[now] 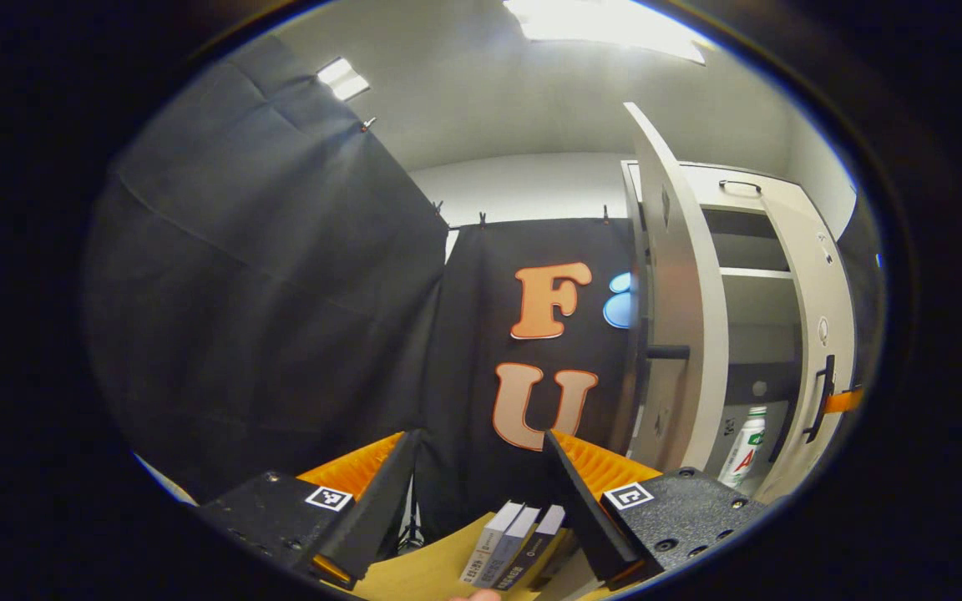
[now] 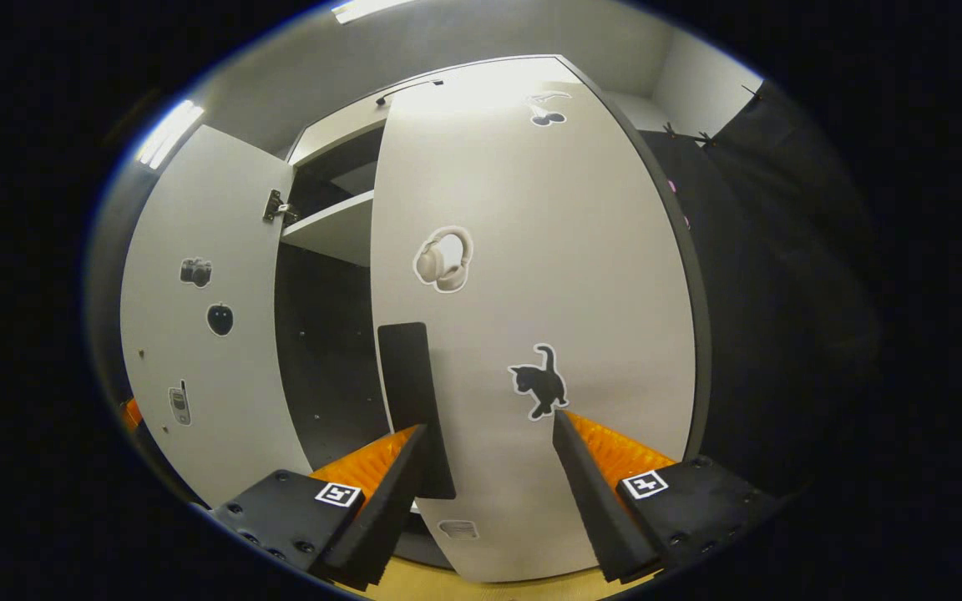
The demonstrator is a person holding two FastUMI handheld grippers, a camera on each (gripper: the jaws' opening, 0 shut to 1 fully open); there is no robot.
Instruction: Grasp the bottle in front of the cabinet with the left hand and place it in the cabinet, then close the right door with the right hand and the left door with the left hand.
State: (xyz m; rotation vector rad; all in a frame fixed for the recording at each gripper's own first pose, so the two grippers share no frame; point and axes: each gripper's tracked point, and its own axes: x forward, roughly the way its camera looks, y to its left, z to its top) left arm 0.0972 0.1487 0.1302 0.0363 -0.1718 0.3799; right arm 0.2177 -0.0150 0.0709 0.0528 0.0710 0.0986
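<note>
One white bottle (image 1: 742, 446), green-red label, upright inside cabinet (image 1: 752, 250).

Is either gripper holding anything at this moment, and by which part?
Nothing is held. The left gripper and right gripper are open and empty; the white plastic bottle stands inside the cabinet.

No wording can be made out with any certainty. The bottle (image 1: 744, 446) inside the cabinet carries a label with green and red marks, too small and blurred to tell. The three small boxes (image 1: 513, 544) lying on the table (image 1: 422, 572) have print along their ends, too fine to make out. The right door (image 2: 531, 334) bears picture stickers without words: headphones (image 2: 443, 259) and a cat (image 2: 539, 380). The left door (image 2: 205, 334) bears a camera (image 2: 195, 271), an apple (image 2: 220, 318) and a phone (image 2: 178, 405).
</note>
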